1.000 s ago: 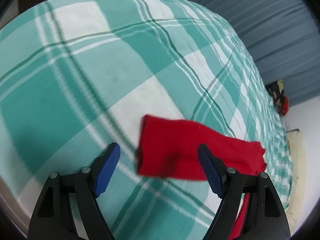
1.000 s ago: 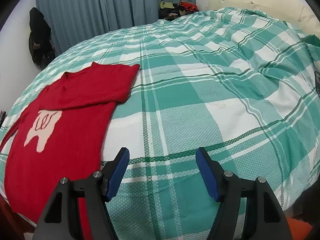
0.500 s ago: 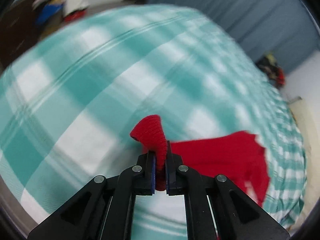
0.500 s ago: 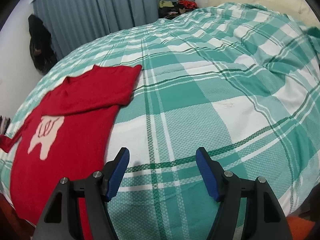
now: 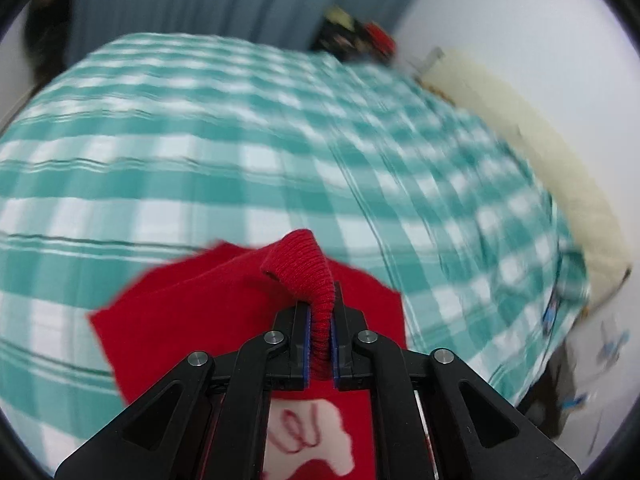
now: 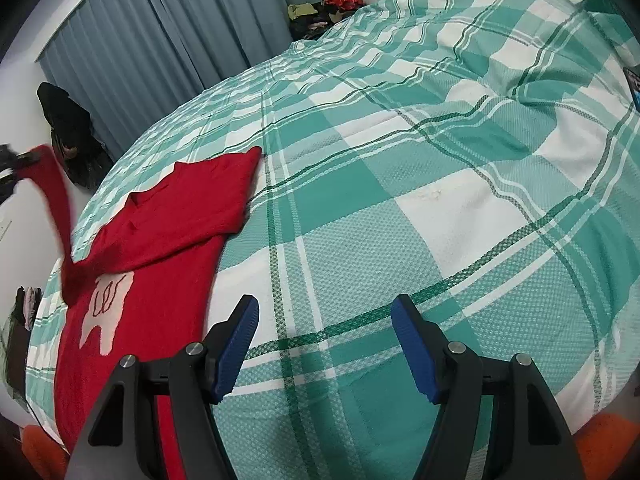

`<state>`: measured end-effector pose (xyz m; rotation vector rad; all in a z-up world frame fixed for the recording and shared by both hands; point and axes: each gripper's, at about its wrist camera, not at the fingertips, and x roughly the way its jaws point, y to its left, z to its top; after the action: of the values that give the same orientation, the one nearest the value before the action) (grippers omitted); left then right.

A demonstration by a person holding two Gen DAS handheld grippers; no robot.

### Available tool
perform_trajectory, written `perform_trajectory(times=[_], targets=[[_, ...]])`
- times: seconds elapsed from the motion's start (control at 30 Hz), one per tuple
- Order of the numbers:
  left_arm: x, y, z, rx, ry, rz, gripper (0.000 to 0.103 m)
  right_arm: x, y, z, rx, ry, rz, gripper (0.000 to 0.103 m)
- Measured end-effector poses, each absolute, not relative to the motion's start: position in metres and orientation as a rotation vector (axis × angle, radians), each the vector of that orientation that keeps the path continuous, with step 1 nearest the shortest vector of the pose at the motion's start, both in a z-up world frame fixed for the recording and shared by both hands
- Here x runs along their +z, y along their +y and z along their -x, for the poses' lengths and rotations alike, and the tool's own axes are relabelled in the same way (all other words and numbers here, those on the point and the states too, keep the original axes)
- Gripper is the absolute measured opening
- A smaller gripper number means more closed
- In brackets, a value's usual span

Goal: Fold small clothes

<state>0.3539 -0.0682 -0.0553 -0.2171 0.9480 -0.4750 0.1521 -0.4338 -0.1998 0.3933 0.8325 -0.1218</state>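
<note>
left tool (image 5: 319, 334) on sweater cuff (image 5: 308, 276)

My left view: checked bedspread (image 5: 248, 128) and corner clutter (image 5: 352, 40) motion-smeared, can't name items. Sweater's pale motif (image 5: 316, 440) half behind my gripper arms. Right view: lifted sleeve (image 6: 56, 200) blurred, its tip cut off at left edge.

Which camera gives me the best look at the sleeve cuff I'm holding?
The left wrist view: the ribbed cuff sits sharp and close, pinched in the left gripper. The right wrist view shows only a blurred, lifted sleeve at its left edge.
</note>
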Motion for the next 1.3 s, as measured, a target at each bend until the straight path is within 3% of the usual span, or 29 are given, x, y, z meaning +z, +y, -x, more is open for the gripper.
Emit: perform_trajectory(times=[0.03,0.07,0.1,0.23,0.37,0.53,0.73,0.77,0.8,0.83,0.93,1.13,1.23,1.3], targets=[[-0.075,-0.088,-0.349,-0.472,0.995,0.178,0.024,-0.2,-0.435,-0.152,-0.12,0.833,-0.397,0.069],[-0.097,-0.103,-0.344,-0.478,1.047,0.153,0.051,-0.2,-0.436,-0.152,-0.119,0.832,-0.403,0.069],[-0.116,-0.114,-0.337,-0.489,1.085,0.137,0.064,-0.201,-0.437,-0.153,-0.119,0.833,-0.411,0.069],[-0.152,-0.115,-0.278,-0.543,1.116,0.135,0.064,-0.204,-0.442,-0.154,-0.118,0.841,-0.438,0.069],[-0.154,-0.037,-0.249,-0.412,1.076,0.199,0.068,-0.203,-0.444,-0.153,-0.114,0.833,-0.454,0.069],[-0.171,0.045,-0.251,-0.177,1.08,0.1,0.067,-0.208,-0.443,-0.159,-0.115,0.847,-0.458,0.069],[-0.194,0.034,-0.277,-0.115,1.057,-0.014,0.067,-0.21,-0.434,-0.162,-0.118,0.856,-0.411,0.069],[-0.2,0.031,-0.288,-0.064,1.045,-0.031,0.063,-0.21,-0.432,-0.162,-0.119,0.858,-0.396,0.069],[-0.205,0.03,-0.299,-0.003,1.033,-0.037,0.026,-0.209,-0.431,-0.162,-0.119,0.859,-0.386,0.069],[-0.209,0.035,-0.305,0.055,1.03,-0.018,0.003,-0.209,-0.431,-0.161,-0.119,0.86,-0.381,0.069],[-0.213,0.061,-0.291,0.123,1.004,0.159,0.005,-0.208,-0.43,-0.16,-0.12,0.859,-0.37,0.069],[-0.212,0.073,-0.26,0.061,1.02,0.175,0.011,-0.211,-0.433,-0.164,-0.129,0.864,-0.376,0.069],[-0.197,0.082,-0.247,0.09,1.037,0.175,0.024,-0.208,-0.428,-0.167,-0.109,0.87,-0.354,0.069],[-0.177,0.084,-0.235,0.097,0.957,0.193,0.035,-0.198,-0.425,-0.169,-0.098,0.867,-0.339,0.069]])
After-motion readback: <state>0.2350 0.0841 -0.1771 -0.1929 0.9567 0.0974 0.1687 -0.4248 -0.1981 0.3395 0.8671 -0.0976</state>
